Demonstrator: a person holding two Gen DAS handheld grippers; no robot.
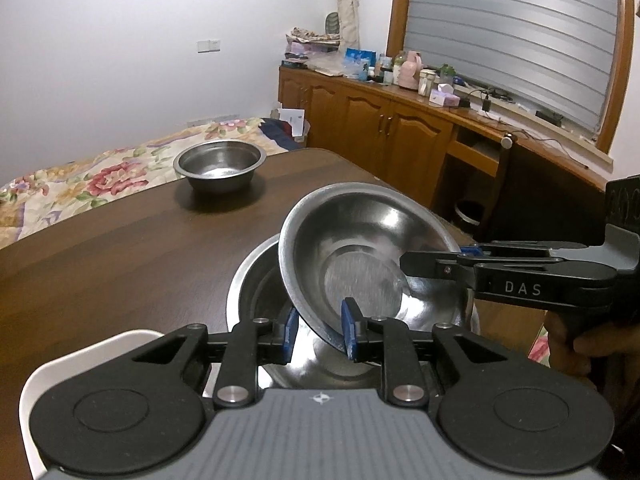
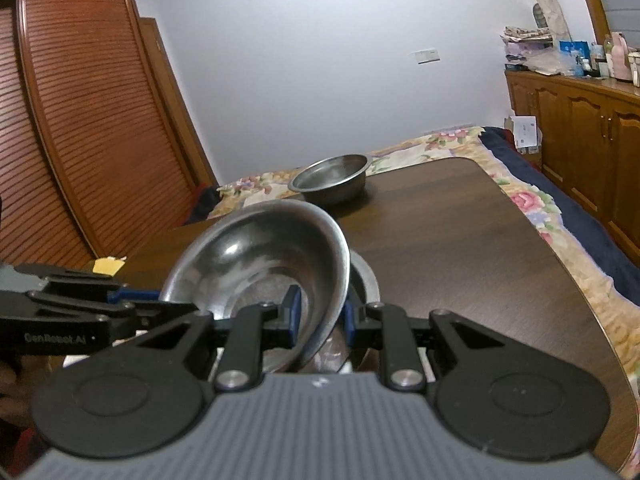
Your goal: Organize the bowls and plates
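step: nesting tilted shiny steel bowl (image 1: 360,256) into larger steel bowl (image 1: 256,280) | left tongs (image 1: 318,334), right tongs (image 2: 320,316) both pinching its rim | advice: levelling before releasing, lowering gently

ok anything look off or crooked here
Yes: the held bowl is tipped steeply on edge above the larger bowl, pinched at its rim by both grippers, left and right. The far bowl sits level.

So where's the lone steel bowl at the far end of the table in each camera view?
Left wrist: far bowl sits upper left of centre, near the table's far edge.
Right wrist: far bowl sits just above centre, behind the tilted bowl.
Shared landmark: the floral bedspread behind it.
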